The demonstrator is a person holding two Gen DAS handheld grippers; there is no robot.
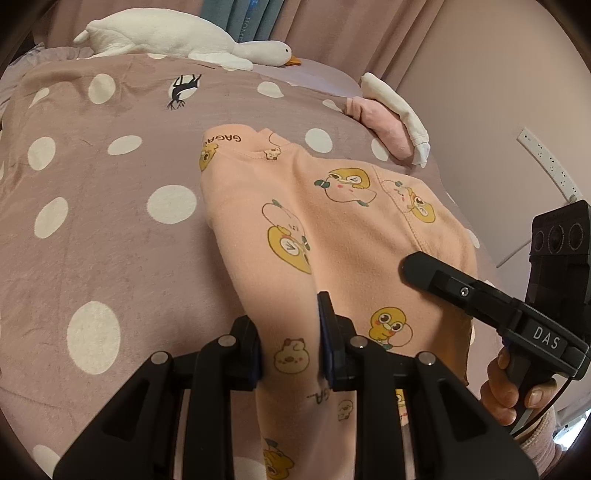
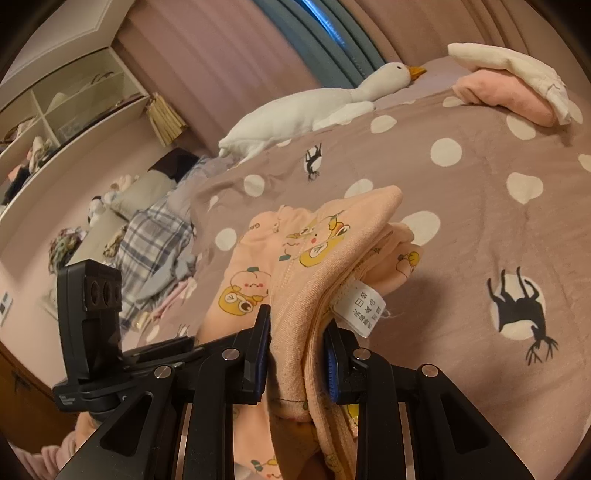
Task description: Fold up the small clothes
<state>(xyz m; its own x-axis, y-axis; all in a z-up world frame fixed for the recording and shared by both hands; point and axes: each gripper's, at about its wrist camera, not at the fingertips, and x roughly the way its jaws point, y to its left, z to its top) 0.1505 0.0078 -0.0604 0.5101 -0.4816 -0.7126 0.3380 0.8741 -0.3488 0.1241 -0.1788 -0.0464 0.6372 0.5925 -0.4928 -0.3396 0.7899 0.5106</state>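
A small peach garment [image 1: 343, 236] printed with cartoon ducks lies on a mauve polka-dot bedspread [image 1: 110, 206]. My left gripper [image 1: 290, 325] is shut on the near part of the garment, which is bunched between its fingers. My right gripper [image 2: 297, 339] is shut on a folded edge of the same garment [image 2: 314, 266], lifted off the bed, with a white care label [image 2: 360, 306] hanging out beside the right finger. The right gripper also shows in the left wrist view [image 1: 417, 267], resting on the garment's right side.
A stack of folded clothes, pink [image 1: 384, 127] under white [image 1: 399, 107], sits at the bed's far right. A white goose plush [image 1: 166, 35] lies along the far edge. A plaid cloth pile [image 2: 155, 243] and shelves [image 2: 66, 107] are to the left.
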